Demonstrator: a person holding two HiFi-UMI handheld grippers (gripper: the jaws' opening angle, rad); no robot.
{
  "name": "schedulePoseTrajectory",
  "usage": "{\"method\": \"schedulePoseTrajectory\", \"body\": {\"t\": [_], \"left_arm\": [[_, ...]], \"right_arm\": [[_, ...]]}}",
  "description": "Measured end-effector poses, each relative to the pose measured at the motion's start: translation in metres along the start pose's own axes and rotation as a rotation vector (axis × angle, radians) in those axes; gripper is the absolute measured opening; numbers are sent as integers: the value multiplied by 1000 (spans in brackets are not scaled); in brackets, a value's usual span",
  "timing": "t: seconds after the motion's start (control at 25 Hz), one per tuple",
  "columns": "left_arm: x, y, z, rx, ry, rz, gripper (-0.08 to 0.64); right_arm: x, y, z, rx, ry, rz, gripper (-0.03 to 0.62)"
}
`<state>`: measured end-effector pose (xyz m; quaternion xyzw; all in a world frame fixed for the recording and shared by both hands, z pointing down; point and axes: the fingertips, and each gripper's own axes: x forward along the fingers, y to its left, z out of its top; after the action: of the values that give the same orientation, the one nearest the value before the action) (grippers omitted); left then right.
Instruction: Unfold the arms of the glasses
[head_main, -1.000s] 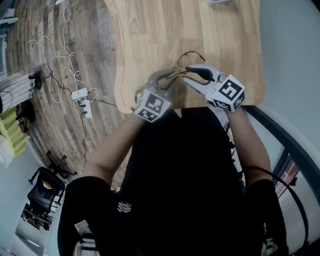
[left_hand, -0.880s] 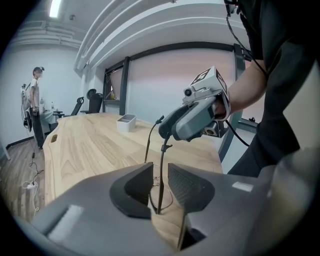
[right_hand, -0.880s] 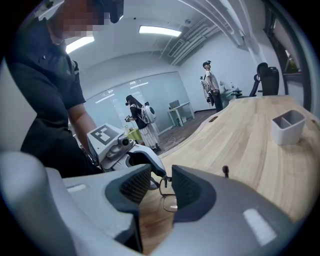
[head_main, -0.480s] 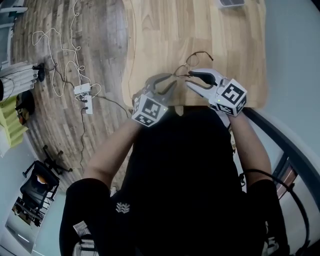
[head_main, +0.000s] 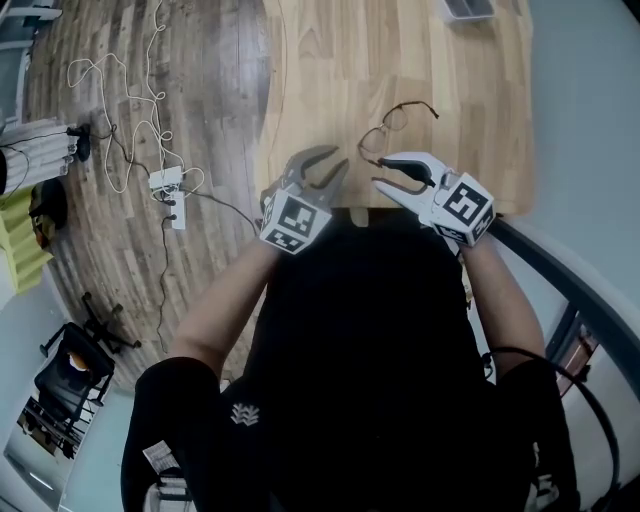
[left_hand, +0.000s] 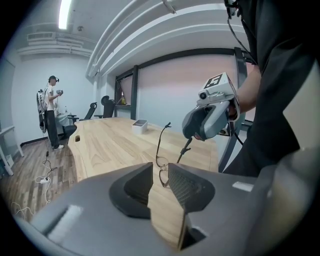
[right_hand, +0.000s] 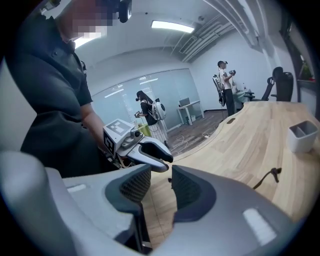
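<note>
Two down-tilted: right gripper (head_main: 379, 170), left gripper (head_main: 340, 157) opening empty.

- Black short-sleeved top (head_main: 350, 330), small white emblem (head_main: 247, 413) on the chest.
- Left claw (head_main: 333, 166): dark grey, with a white cube (head_main: 295, 222) bearing black square markers.
- Right claw (head_main: 382, 172): paler grey, black-padded.

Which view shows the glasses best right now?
The head view: the whole glasses lie on the table, outline clear. The left gripper view shows the front and one raised arm, partly cut off; the right gripper view shows only an arm tip.
</note>
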<state>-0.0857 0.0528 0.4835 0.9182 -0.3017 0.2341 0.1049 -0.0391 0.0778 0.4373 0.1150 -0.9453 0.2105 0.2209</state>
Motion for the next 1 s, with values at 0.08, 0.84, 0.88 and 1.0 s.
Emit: {"method": "schedulePoseTrajectory", "body": {"t": [0.08, 0.84, 0.88, 1.0], "left_arm": [[-5, 5, 0, -6, -7, 9, 103], [-59, 43, 99, -139, -240, 348, 6], [-64, 42, 103, -144, -253, 364, 6], [-71, 39, 106, -153, -258, 398, 6]], "right_arm": [[1, 6, 2, 3, -5, -1, 121], [-121, -60, 70, -158, -298, -481, 97], [-126, -63, 71, -158, -302, -498, 95], [-146, -75, 74, -126, -342, -565, 31]]}}
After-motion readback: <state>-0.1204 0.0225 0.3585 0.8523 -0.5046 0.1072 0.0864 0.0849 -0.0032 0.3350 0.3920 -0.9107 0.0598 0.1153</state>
